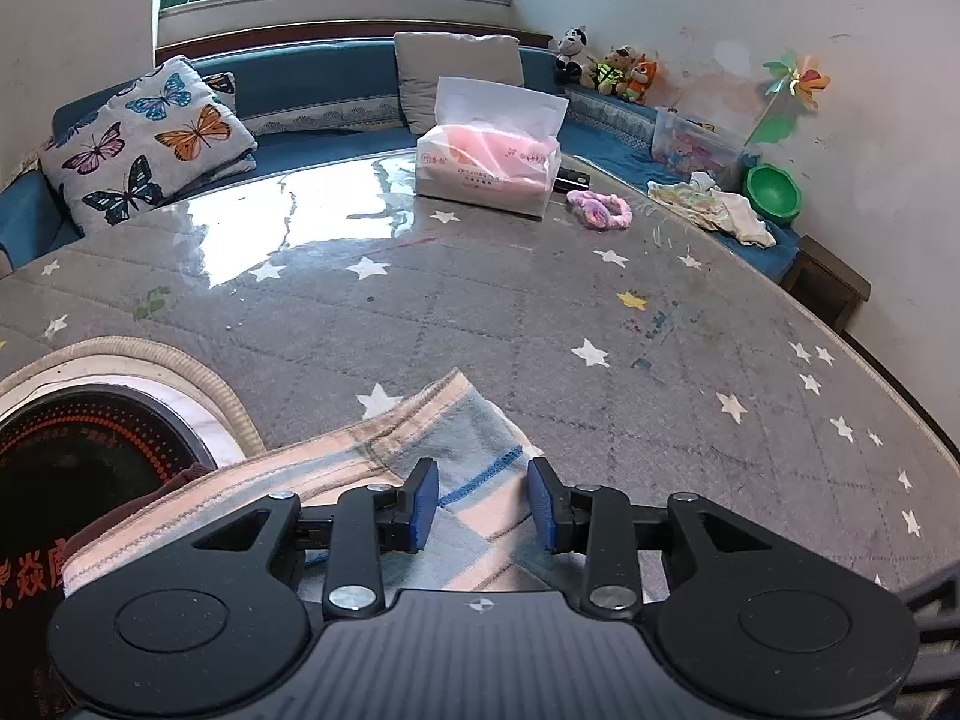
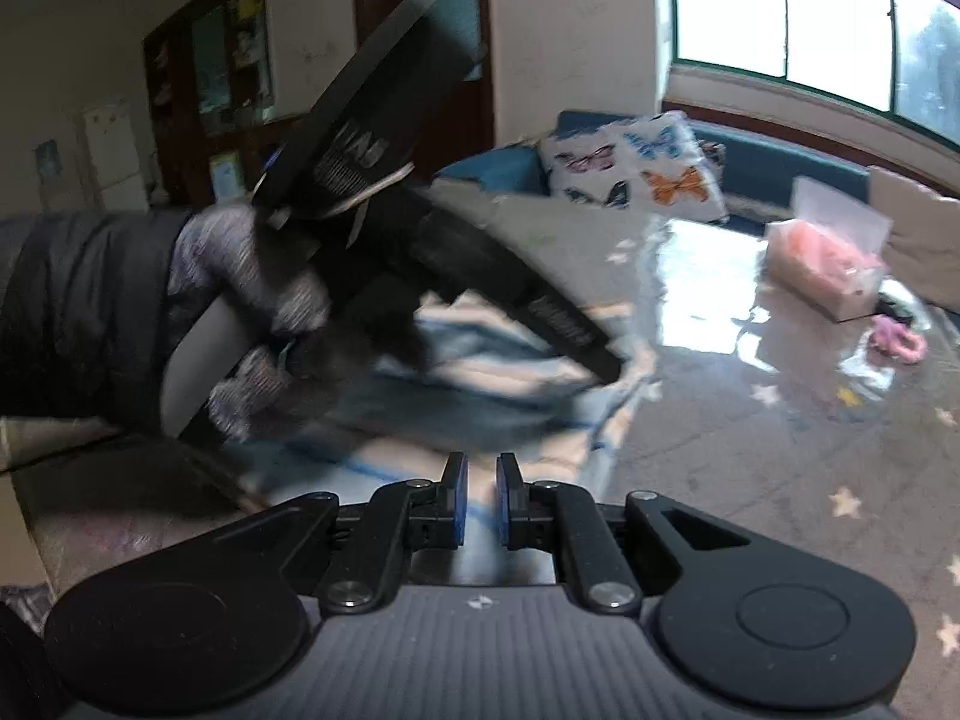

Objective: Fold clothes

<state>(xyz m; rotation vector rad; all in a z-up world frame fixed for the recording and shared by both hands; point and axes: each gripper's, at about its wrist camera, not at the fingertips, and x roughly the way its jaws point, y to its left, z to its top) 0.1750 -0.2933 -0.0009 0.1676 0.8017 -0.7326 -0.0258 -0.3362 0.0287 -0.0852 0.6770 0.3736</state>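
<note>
A pink-and-pale-blue striped cloth (image 1: pixel 420 438) with blue stitching lies on the grey star-patterned table (image 1: pixel 540 312) at its near edge. My left gripper (image 1: pixel 482 504) hovers just over the cloth, its blue pads (image 1: pixel 423 501) well apart and pressing on nothing. From the right wrist view, the same cloth (image 2: pixel 480 384) is blurred, and a gloved hand (image 2: pixel 252 300) holds the left gripper (image 2: pixel 600 360) down onto it. My right gripper (image 2: pixel 482 504) sits at the cloth's near side, with only a narrow slit between its pads. Cloth shows through the slit; whether it is pinched I cannot tell.
A black round cooktop (image 1: pixel 90 456) on a beige mat lies left of the cloth. Across the table stand a tissue pack (image 1: pixel 489 165) and a pink hair band (image 1: pixel 600 210). A blue bench with a butterfly cushion (image 1: pixel 144 138), small clothes (image 1: pixel 714 207) and a green bowl (image 1: pixel 771 192) surrounds the table.
</note>
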